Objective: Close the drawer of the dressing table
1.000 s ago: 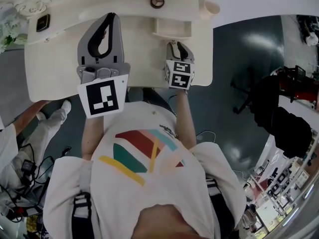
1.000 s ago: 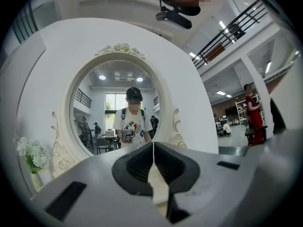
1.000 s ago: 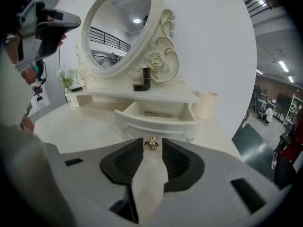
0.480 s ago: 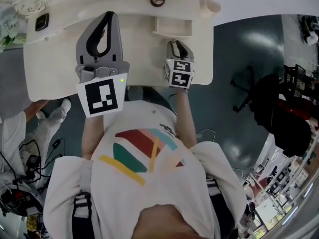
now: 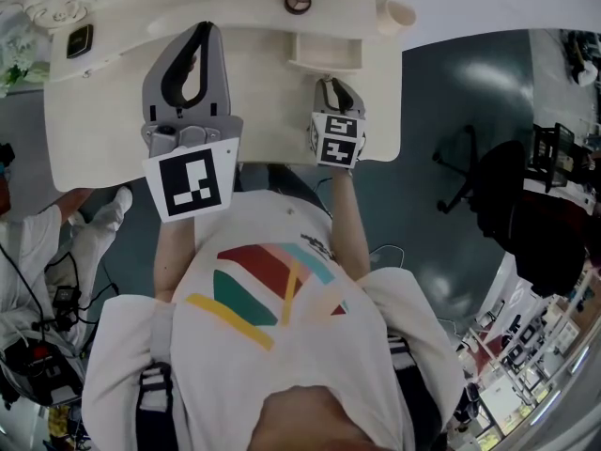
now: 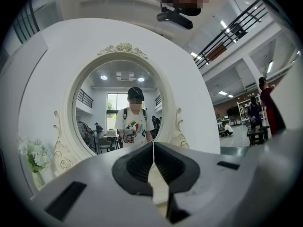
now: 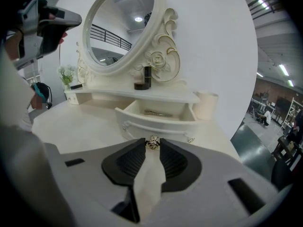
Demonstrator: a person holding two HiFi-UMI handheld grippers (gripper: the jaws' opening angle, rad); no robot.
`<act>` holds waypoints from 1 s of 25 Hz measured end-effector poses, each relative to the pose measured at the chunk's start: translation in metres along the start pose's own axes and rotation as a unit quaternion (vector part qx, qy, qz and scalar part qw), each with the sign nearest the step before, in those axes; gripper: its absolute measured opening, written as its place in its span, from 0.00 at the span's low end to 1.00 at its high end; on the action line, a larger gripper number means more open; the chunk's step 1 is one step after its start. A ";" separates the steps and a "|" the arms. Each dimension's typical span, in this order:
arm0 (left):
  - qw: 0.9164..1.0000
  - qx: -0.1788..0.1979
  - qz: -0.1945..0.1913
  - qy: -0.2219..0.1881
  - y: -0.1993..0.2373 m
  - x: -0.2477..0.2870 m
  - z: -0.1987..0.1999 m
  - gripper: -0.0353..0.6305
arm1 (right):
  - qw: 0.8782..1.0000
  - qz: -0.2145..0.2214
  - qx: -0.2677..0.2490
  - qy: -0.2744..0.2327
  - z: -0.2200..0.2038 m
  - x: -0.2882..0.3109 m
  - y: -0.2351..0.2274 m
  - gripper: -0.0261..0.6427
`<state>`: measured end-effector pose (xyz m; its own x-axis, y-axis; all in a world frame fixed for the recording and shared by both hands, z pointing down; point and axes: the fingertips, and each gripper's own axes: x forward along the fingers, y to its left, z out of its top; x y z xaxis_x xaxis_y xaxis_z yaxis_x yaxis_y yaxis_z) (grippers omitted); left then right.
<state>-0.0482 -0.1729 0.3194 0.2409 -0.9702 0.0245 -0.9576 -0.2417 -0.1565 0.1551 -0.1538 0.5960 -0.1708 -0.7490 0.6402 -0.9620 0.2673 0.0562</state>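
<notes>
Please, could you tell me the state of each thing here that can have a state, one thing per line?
Drawer: pulled open, not yet pushed in.
Right gripper: jaws have just been closing and now press on the knob of the drawer.
Left gripper: shut, with nothing between its jaws.
Cup: standing upright.

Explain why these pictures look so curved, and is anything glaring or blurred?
Head view: a wide lens bows the edge of the cream dressing table, and light glares off the dark glossy floor. Left gripper view: black corners, the oval white-framed mirror bulges, and mosaic patches cover faces. Right gripper view: the open cream drawer and its small gold knob look sharp.
</notes>
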 end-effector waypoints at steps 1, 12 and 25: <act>1.000 0.000 0.000 0.000 0.000 0.000 0.001 0.06 | 1.000 0.000 -0.001 0.000 0.001 0.000 0.000 0.16; 1.000 0.000 0.004 -0.006 0.005 -0.002 0.003 0.06 | 1.000 -0.002 -0.015 -0.005 0.007 -0.003 0.003 0.16; 1.000 -0.001 0.009 -0.001 0.008 -0.005 0.001 0.06 | 1.000 -0.008 -0.025 -0.007 0.007 -0.003 0.002 0.16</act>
<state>-0.0569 -0.1696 0.3169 0.2230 -0.9746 0.0198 -0.9623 -0.2233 -0.1554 0.1523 -0.1552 0.5885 -0.1585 -0.7617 0.6282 -0.9527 0.2851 0.1053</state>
